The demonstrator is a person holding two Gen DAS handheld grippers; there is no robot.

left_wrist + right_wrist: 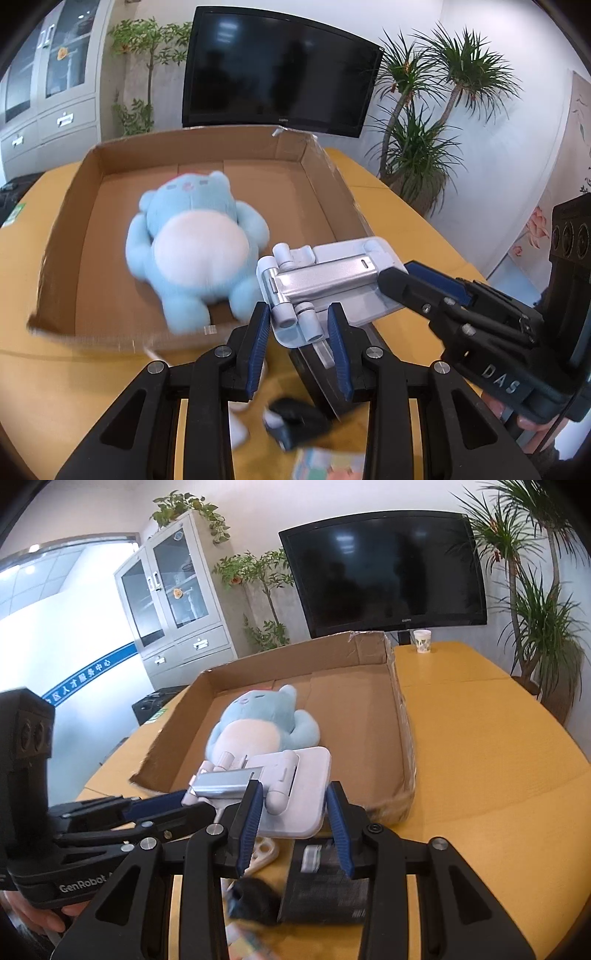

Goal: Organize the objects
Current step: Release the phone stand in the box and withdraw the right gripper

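- The left hand-held gripper (299,325), black with blue ribbed pads, pinches the hinged end of a white and silver folding phone stand (325,273); its pads press the stand's round hinge barrels from both sides.
- The right hand-held gripper (295,805) pinches the opposite end of the same stand (280,786), clamping its flat white plate between the pads.
- The stand hangs between the two grippers above the near edge of an open, shallow brown cardboard box (70,240), clear of the tabletop.
- Inside the box a light blue plush toy with a white belly (195,247) lies on its back, toward the left half of the box floor.
- Below the grippers, on the yellow wooden tabletop (480,775), lie a black rectangular packet (325,886), a blurred dark roundish object (255,897) and a white perforated plastic piece (262,853).
- A paper cup (422,641) stands at the far end of the tabletop, beyond the box.
- A large black screen (388,568) hangs behind, flanked by potted plants (535,609).
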